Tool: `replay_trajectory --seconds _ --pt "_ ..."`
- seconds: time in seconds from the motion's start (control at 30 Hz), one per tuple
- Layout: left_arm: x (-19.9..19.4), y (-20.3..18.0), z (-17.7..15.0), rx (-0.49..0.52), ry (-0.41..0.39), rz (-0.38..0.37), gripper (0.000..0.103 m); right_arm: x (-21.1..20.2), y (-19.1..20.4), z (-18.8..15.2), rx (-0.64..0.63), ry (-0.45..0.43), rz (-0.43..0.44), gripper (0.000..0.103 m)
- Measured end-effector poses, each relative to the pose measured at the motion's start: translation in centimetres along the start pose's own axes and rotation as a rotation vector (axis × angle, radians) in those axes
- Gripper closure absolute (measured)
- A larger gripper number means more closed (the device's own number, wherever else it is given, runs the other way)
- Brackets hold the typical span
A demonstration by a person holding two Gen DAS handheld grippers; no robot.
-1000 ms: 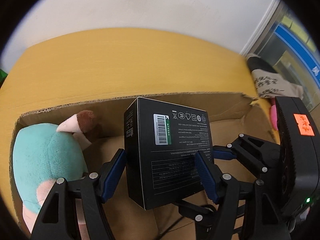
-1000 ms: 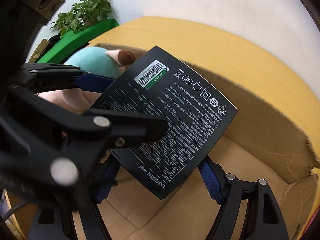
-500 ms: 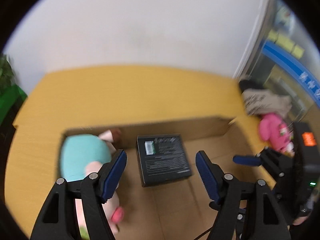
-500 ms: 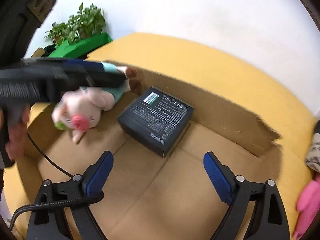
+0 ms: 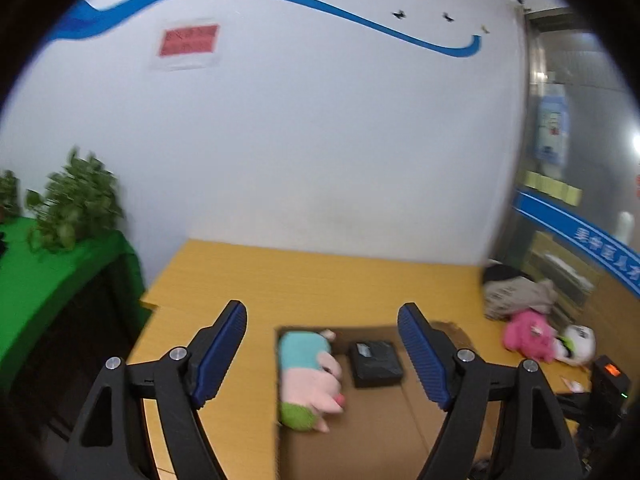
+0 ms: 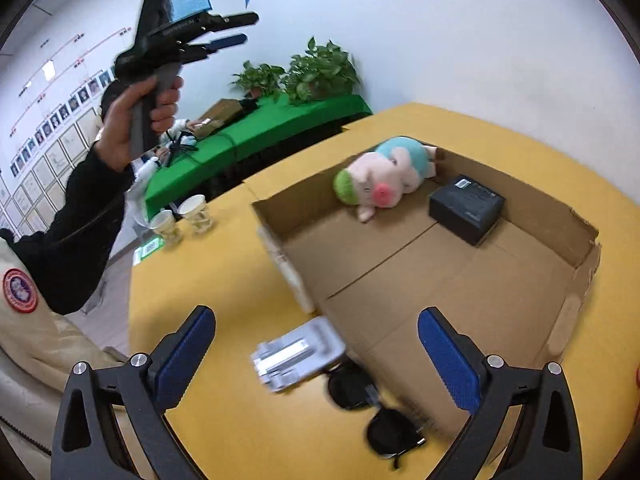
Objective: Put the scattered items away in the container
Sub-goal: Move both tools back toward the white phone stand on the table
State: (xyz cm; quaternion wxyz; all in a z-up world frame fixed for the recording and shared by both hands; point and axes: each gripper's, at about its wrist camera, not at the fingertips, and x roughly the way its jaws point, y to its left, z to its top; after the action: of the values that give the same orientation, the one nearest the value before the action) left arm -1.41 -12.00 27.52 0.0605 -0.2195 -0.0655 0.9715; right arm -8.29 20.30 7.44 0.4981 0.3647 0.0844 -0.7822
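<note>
Two items boxed, more waiting on the worktop (image 6: 224, 280).
Our right gripper (image 6: 316, 364) hangs spread and empty just above the white case (image 6: 298, 354) and sunglasses (image 6: 372, 408) beside the cardboard box (image 6: 576, 272); we should square the pads on one item. Left gripper (image 5: 322, 354), also spread, is raised well above the box.

We see even, bright indoor light in both views, with soft shadows and no hard glare. The left wrist view is smeared by motion blur: the plant (image 5: 76, 204), the pig (image 5: 308, 376) and the box (image 5: 376, 362) all look soft. The right wrist view is sharper far off, yet the sunglasses (image 6: 372, 408) near us blur. Fisheye bending curves the wall (image 5: 320, 140) and a black ring darkens every edge.
</note>
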Motion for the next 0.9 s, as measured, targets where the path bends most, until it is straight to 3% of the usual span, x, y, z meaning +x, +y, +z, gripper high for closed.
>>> replay_trajectory --seconds 0.13,0.2,0.23,0.33,0.4,0.43,0.47,0.5,0.53,0.57,0.6,0.63,0.67,0.7,0.77,0.9 --pt "-0.6 -3.3 -2.8 0.190 0.074 0.052 0.025 -0.1 -0.3 -1.3 0.127 -0.004 -0.257 0.000" --pt "-0.6 -5.3 -5.0 0.242 0.126 0.008 0.025 -0.2 -0.8 -2.3 0.224 0.001 -0.446 0.000" --pt "-0.8 -6.4 -6.1 0.259 0.142 -0.007 0.025 -0.3 -0.8 -2.7 0.254 -0.001 -0.500 0.000" --pt "-0.8 -8.0 -9.9 0.244 0.178 -0.045 0.025 -0.3 -0.3 -3.9 0.327 -0.043 -0.564 0.001" --pt "-0.8 -8.4 -12.0 0.191 0.200 -0.091 0.025 -0.7 0.7 -4.4 0.343 -0.092 -0.597 0.007" --pt "-0.9 -8.8 -13.0 0.154 0.193 -0.121 0.026 -0.7 1.4 -4.5 0.336 -0.111 -0.602 0.037" --pt "-1.0 -9.0 -13.7 0.127 0.185 -0.148 0.042 -0.7 1.8 -4.5 0.332 -0.118 -0.605 0.081" --pt "-0.8 -9.4 -14.5 0.094 0.196 -0.183 0.086 -0.7 2.3 -4.5 0.335 -0.117 -0.615 0.089" --pt "-0.5 -9.6 -14.9 0.071 0.217 -0.198 0.102 -0.7 2.8 -4.5 0.337 -0.120 -0.625 0.089" --pt "-0.2 -9.9 -15.4 0.055 0.233 -0.202 0.100 -0.5 3.2 -4.5 0.333 -0.122 -0.632 0.085" --pt "-0.1 -10.0 -15.8 0.057 0.231 -0.198 0.100 -0.4 3.7 -4.4 0.325 -0.119 -0.637 0.073" --pt "-0.1 -10.2 -16.0 0.060 0.225 -0.187 0.097 -0.4 4.1 -4.4 0.319 -0.117 -0.643 0.031" --pt "-0.1 -10.5 -16.2 0.065 0.219 -0.170 0.080 -0.4 4.4 -4.3 0.313 -0.121 -0.654 0.000" --pt "-0.2 -10.6 -16.3 0.072 0.212 -0.154 0.048 -0.5 5.0 -4.3 0.294 -0.138 -0.670 0.001" --pt "-0.9 -10.6 -16.5 0.080 0.175 -0.124 0.016 -0.5 5.7 -4.1 0.266 -0.141 -0.684 0.001" --pt "-1.0 -9.7 -17.5 0.067 0.195 -0.104 0.017 0.1 6.2 -4.4 0.269 -0.127 -0.658 0.001"
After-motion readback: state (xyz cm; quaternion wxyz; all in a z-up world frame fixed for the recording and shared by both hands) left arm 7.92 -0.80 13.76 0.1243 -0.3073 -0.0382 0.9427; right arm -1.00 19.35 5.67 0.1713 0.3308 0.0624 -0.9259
